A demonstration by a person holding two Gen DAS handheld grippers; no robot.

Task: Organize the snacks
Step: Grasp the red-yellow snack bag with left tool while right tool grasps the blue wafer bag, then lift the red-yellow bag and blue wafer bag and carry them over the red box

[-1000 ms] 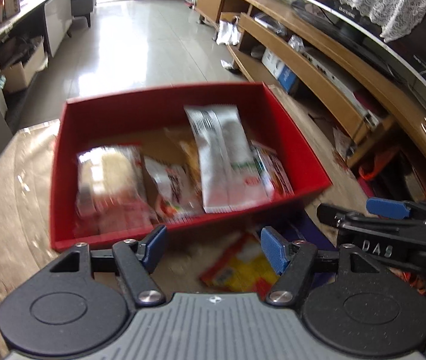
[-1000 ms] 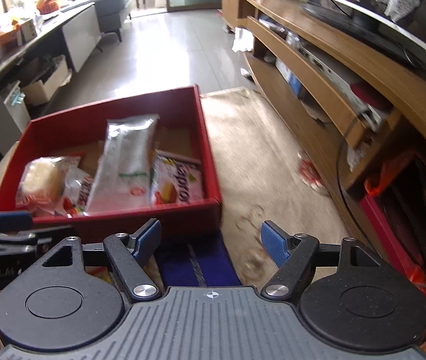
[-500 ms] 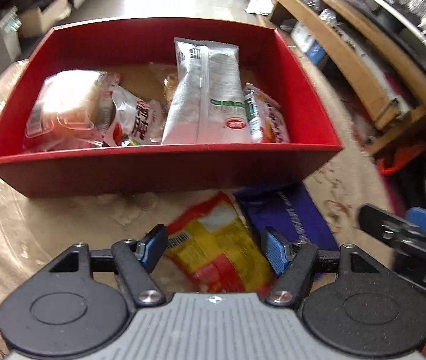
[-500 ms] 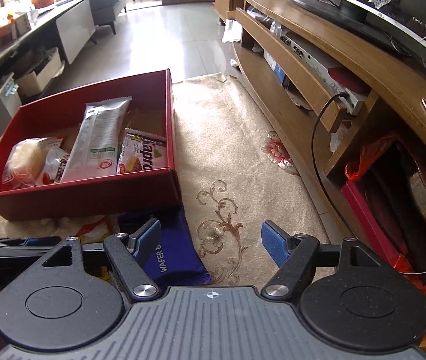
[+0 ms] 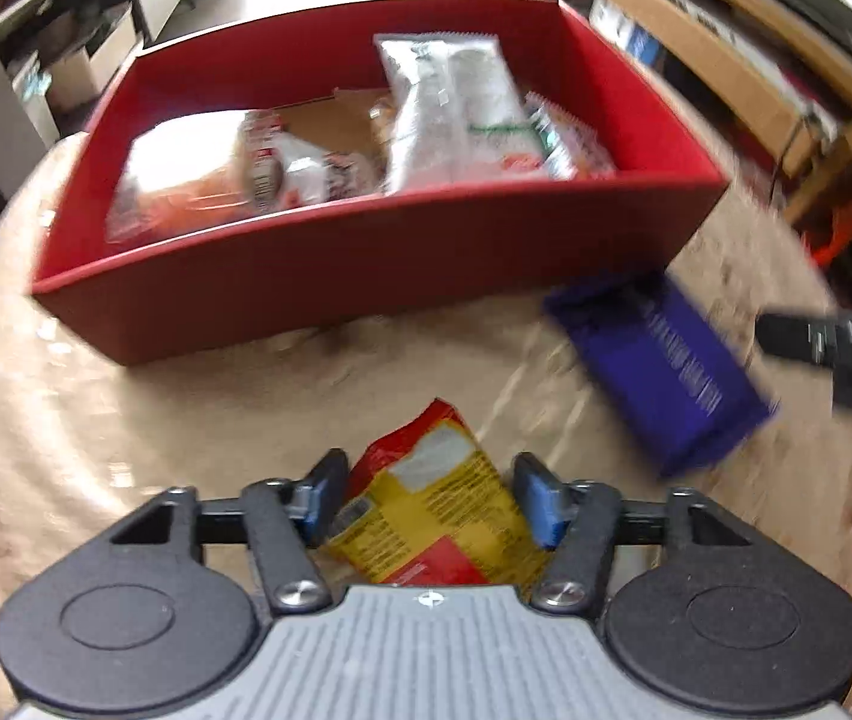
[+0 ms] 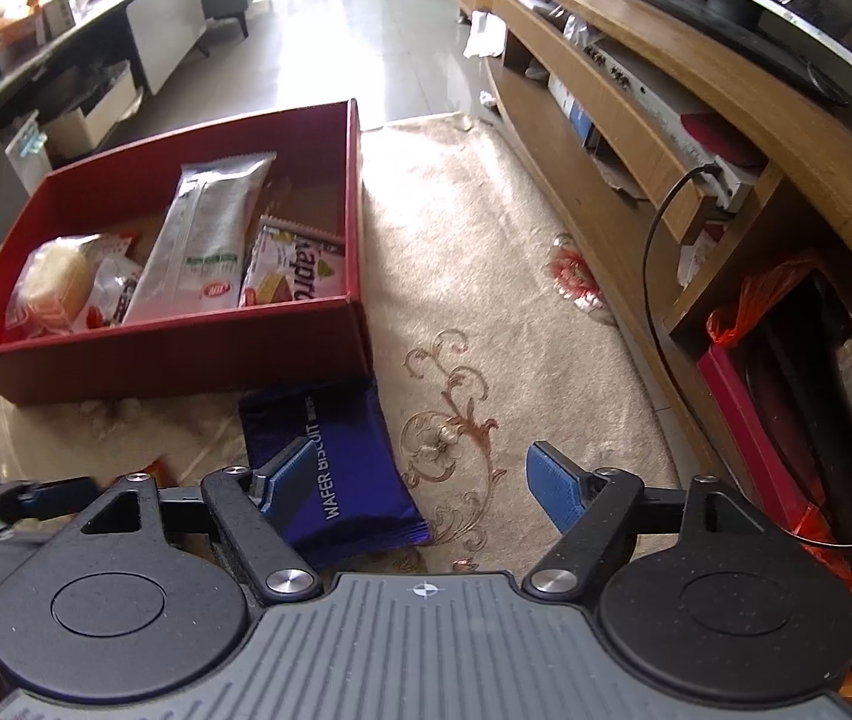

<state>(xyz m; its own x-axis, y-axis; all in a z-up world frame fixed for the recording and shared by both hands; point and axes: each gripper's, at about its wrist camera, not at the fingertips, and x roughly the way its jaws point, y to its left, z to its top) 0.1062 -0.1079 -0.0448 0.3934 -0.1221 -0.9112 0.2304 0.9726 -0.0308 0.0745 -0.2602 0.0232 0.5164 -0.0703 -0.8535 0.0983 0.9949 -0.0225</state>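
A red and yellow snack packet (image 5: 432, 498) lies on the beige patterned cloth, in front of the red box (image 5: 366, 240). My left gripper (image 5: 429, 480) is down over it. Its jaws are closing, and both blue pads touch the packet's sides. A blue wafer biscuit pack (image 6: 336, 438) lies to the right of it, by the box's near corner. My right gripper (image 6: 417, 468) hovers over that pack, open. Its left finger is above the pack and nothing is gripped. The red box (image 6: 186, 354) holds several snacks, among them a long silver pack (image 6: 210, 234).
A long wooden TV stand (image 6: 636, 120) runs along the right, with an orange bag (image 6: 786, 300) in its lower shelf. The beige cloth (image 6: 456, 270) spreads between box and stand. Tiled floor and grey cabinets (image 6: 168, 24) lie beyond.
My left gripper has dropped toward the red and yellow packet, and its jaws have narrowed around it. The right gripper has drifted right, and the blue wafer pack has come into view under it.
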